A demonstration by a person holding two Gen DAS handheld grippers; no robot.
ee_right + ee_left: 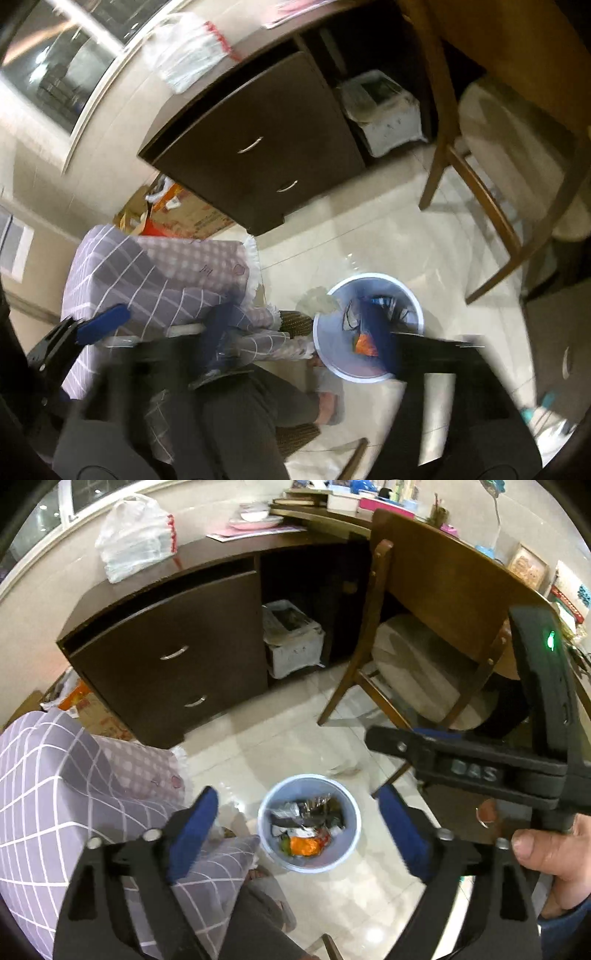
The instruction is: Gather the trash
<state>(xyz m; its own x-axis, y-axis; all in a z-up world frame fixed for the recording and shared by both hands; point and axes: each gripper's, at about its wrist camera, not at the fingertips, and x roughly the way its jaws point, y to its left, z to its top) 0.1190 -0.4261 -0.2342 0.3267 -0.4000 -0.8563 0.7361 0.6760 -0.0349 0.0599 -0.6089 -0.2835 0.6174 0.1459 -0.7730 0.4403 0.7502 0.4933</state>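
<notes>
A pale blue trash bin (309, 821) stands on the tiled floor, holding several wrappers, one orange (304, 845). My left gripper (299, 825) hangs open and empty above it, blue pads wide apart. The right gripper's body (469, 768) crosses the left wrist view at the right, held by a hand. In the right wrist view the bin (369, 328) lies below my right gripper (299, 332), which is open and empty and blurred. A crumpled pale scrap (343, 766) lies on the floor beyond the bin.
A dark cabinet with drawers (173, 653) stands behind, with a white plastic bag (136, 535) on top. A wooden chair (424, 635) is at the right. A checked purple blanket (55, 786) covers the left. A lined white box (291, 638) sits under the desk.
</notes>
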